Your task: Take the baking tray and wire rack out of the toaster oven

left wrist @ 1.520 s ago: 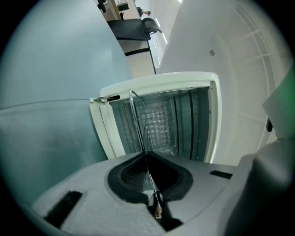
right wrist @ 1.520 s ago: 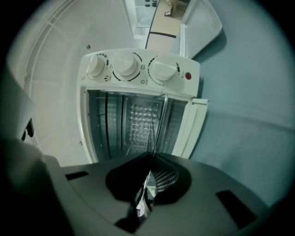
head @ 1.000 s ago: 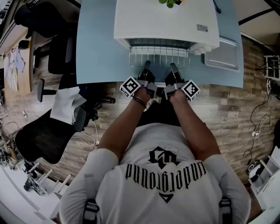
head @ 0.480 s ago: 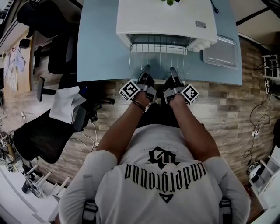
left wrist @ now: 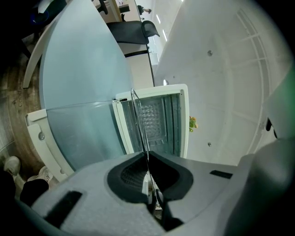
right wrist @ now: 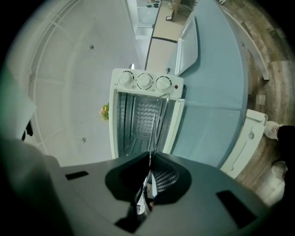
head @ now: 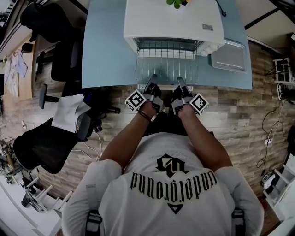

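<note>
Pulling outward, both hand-held grippers had drawn the wire rack further out of the toaster oven than a second before. Its front bar now sat about over the desk's near edge, where earlier it was well short of it.

The left hand-held gripper and the right hand-held gripper were each clamped nearly shut on that front bar, side by side. Each gripper view showed thin wire pinched between the jaws ().

The baking tray lay on the desk just beside the oven, toward the desk's right edge, so it looked already out. Judged from that, only the rack remained, and it seemed most of the way out.

Hard to make out:
- The rack's rear edge was hidden under the oven's top in the head view, so I could not tell whether it had cleared the opening.
- Both gripper views showed the rack edge-on, as thin lines only.
- The pad contact sat deep in dark recesses.
- A pale bar under the rack's front could be the open door, but this was uncertain.
- A green object on top of the oven was cut off by the frame's top edge.
</note>
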{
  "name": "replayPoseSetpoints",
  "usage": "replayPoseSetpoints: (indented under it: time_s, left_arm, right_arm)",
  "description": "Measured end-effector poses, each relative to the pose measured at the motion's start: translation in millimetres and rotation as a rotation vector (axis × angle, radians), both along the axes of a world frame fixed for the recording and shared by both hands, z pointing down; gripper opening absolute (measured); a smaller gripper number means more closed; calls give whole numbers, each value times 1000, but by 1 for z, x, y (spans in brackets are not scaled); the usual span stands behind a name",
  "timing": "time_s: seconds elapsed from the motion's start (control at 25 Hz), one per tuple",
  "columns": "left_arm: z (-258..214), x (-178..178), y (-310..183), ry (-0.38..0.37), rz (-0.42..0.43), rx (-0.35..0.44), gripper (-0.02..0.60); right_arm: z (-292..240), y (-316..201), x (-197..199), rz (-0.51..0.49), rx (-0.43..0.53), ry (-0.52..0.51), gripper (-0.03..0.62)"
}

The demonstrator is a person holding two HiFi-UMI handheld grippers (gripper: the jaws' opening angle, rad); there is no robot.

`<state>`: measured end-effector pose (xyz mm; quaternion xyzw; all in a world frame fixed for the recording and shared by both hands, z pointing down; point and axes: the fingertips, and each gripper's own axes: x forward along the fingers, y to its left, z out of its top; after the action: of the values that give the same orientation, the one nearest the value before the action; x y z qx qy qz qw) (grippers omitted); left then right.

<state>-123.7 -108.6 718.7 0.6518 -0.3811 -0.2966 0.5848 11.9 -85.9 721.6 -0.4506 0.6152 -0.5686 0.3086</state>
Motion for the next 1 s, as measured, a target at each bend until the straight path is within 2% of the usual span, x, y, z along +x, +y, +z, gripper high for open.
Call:
replayPoseSetpoints:
  time_s: [0.24,0.4,0.56,0.72,1.0]
  left_arm:
    - [-7,-2,12,5,5,-2,5]
    - [-18,-3,21,4,21,8,7]
    - [-28,-7,30,8,27,16,6]
    - [-39,-7,37,29,15,17,6]
    - [-47,0,52,20,0,29,5]
  right_arm:
    - [-3,13,0,-13,-12,24,11]
    - [-17,21,-6,-36,12,-3,12]
    - [-26,31,-8,-66,17,34,12]
    - [-39,34,-8,-98,60,61,12]
    - [-59,39,-3,-156,137,68,12]
